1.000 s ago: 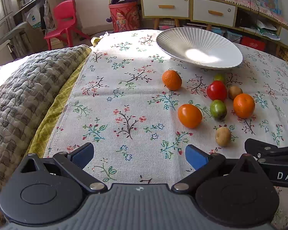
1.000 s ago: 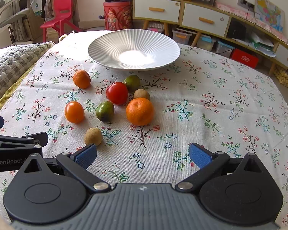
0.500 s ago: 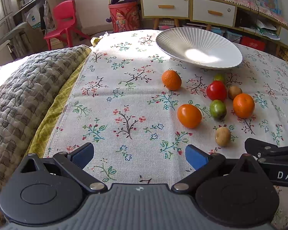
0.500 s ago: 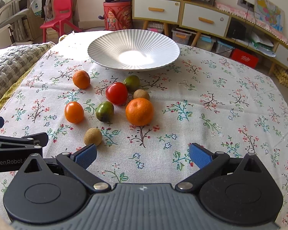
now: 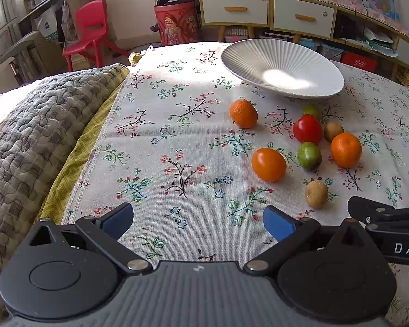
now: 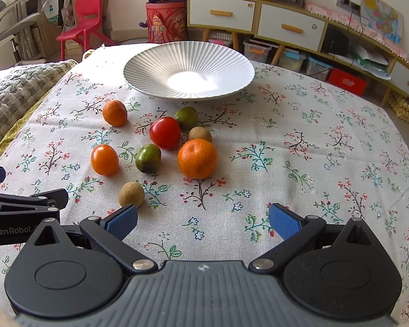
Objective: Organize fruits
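Nearest the right wrist camera, the right tongs (image 6: 203, 222) stand wide apart over the flowered cloth with nothing between the blue pads, and the left tongs (image 5: 198, 222) gape just as wide and just as empty at the desk's (image 5: 177, 141) near edge. Almost nothing has changed over the last second: both tools sit where they were and no fruit has shifted, so the sorting looks not yet begun and every piece has yet to reach the plate. Just beyond the right tongs, at about 11 o'clock, lies a small tan fruit (image 6: 131, 194), the closest candidate for a first pick. Farther on come an orange tomato (image 6: 104, 159), a green fruit (image 6: 148, 158) and a large mandarin (image 6: 197, 158), then a red tomato (image 6: 165, 132) with a second tan fruit (image 6: 200, 134) just beside it. Behind those sit another green fruit (image 6: 186, 114), partly hidden by the red tomato in the left view, and a small mandarin (image 6: 114, 112) at 10 o'clock. The ribbed white plate (image 6: 150, 62) stands empty at 12 o'clock, beyond all the fruit. The tan pieces may be kiwis or longans; the fisheye view leaves that unclear. Each tool's far side is cut off at the other camera's edge.
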A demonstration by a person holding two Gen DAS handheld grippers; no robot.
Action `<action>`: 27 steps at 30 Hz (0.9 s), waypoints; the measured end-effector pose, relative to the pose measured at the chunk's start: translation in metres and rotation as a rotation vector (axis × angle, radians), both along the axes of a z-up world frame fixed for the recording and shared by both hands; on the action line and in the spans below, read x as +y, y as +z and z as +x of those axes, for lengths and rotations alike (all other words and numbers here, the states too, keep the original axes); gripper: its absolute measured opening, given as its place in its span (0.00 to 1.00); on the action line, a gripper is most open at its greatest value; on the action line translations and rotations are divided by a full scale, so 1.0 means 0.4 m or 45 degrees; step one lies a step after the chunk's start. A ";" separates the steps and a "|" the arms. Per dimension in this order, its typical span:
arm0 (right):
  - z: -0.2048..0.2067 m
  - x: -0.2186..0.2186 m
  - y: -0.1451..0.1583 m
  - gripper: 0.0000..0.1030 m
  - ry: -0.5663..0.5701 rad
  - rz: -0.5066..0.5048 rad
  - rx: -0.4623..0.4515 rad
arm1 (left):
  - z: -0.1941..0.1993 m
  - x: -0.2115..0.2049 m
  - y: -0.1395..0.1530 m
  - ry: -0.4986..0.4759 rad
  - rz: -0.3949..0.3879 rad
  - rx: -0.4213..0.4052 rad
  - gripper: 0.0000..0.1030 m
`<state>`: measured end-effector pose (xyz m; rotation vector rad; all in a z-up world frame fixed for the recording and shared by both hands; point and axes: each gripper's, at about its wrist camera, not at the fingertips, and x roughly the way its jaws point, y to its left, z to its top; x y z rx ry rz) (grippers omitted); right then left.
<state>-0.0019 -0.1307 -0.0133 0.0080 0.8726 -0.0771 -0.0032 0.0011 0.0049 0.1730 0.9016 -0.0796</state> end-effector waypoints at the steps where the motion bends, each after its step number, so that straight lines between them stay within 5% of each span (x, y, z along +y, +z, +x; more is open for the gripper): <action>1: 0.000 -0.001 0.000 1.00 -0.001 0.001 0.000 | 0.000 0.000 0.000 0.000 0.000 0.000 0.89; 27: 0.068 -0.077 -0.002 0.99 0.008 0.149 -0.014 | 0.071 -0.016 -0.018 -0.079 -0.150 0.006 0.87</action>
